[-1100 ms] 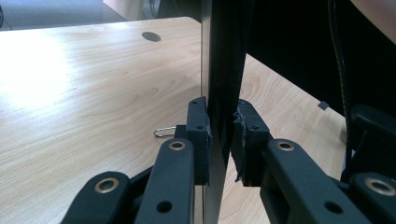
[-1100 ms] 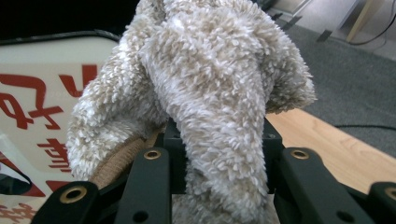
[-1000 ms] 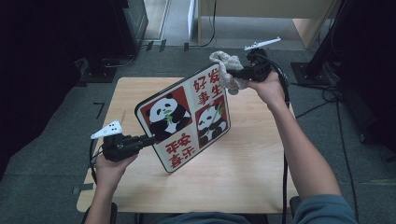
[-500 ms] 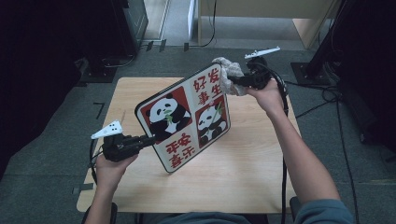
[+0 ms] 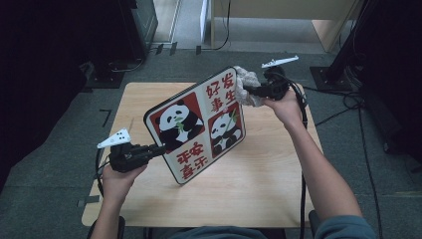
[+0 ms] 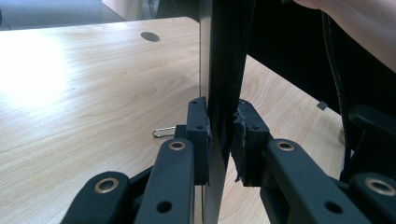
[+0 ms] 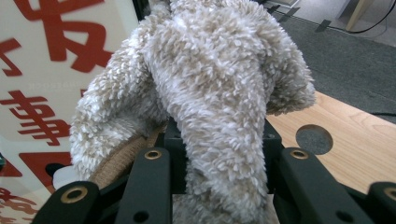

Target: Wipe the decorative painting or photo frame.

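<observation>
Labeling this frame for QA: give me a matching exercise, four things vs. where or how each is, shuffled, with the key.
Things:
1. panda board
2. fluffy cloth
3. paper clip
4. wooden table

States:
A. lying flat on the tabletop
B. clamped in the right gripper, against the board's top corner
C. held tilted by its edge in the left gripper
D. underneath, with a round hole near its corner

Pairs: 1-C, 2-B, 3-A, 4-D
</observation>
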### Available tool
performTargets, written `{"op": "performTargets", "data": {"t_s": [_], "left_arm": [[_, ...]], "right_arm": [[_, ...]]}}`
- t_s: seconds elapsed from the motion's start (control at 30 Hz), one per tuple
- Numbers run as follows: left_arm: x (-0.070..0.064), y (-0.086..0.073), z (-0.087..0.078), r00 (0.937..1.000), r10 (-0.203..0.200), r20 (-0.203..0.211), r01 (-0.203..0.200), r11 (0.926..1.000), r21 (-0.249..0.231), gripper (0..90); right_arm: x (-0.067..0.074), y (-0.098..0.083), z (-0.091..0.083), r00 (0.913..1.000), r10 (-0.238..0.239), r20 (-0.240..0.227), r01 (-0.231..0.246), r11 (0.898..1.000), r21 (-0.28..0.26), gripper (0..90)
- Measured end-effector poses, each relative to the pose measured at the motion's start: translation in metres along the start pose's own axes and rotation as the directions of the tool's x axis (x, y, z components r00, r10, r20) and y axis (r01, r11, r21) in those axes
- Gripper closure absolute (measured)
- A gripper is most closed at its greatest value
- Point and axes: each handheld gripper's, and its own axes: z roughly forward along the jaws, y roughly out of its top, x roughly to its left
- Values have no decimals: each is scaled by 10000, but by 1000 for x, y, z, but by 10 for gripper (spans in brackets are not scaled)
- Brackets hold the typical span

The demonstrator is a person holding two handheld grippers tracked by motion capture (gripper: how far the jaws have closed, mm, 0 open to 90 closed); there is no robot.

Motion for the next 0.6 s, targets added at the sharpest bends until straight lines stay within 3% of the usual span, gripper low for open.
{"op": "performTargets", "data": {"t_s": [0.6], "left_arm": [[0, 0, 0, 10000, -7, 17, 7, 10000, -15, 786]], "right_arm": [[-2, -26, 8, 9998, 73, 175, -63, 9983, -586, 674]]}}
